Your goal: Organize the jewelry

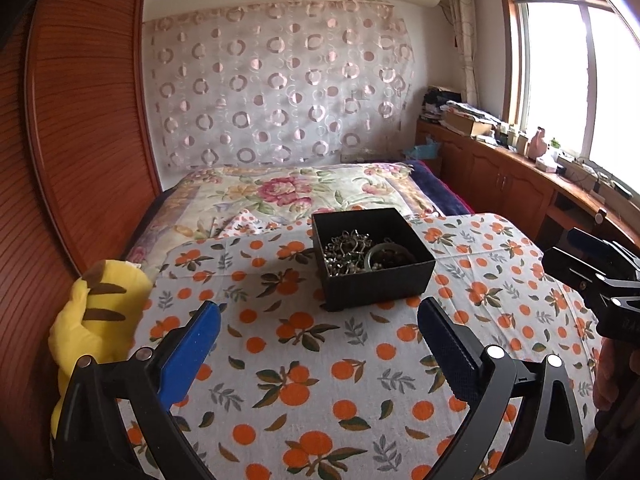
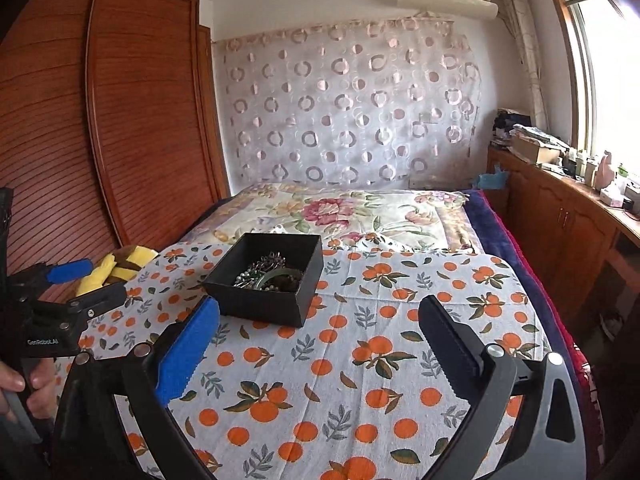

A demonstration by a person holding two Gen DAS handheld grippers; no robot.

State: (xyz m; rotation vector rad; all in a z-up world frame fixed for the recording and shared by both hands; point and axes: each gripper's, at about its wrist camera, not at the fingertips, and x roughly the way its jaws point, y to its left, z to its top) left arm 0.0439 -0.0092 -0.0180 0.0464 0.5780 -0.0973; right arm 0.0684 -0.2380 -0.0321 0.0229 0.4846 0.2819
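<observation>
Orange-print cloth (image 1: 320,380) spread on bed. Black box (image 1: 372,258) of jewelry (image 1: 352,252) seen at 12 o'clock from left claw (image 1: 320,344), 11 o'clock from right claw (image 2: 320,340); both claws spread wide, empty; neither clearly nearer.

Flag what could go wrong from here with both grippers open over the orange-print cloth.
1. The jewelry in the open black square box looks like one tangled heap of chains, beads and a greenish bangle; pulling one piece may drag out others.
2. The box sits on the soft orange-print cloth over bedding, so a push from the left gripper or right gripper could probably tip or slide it.
</observation>
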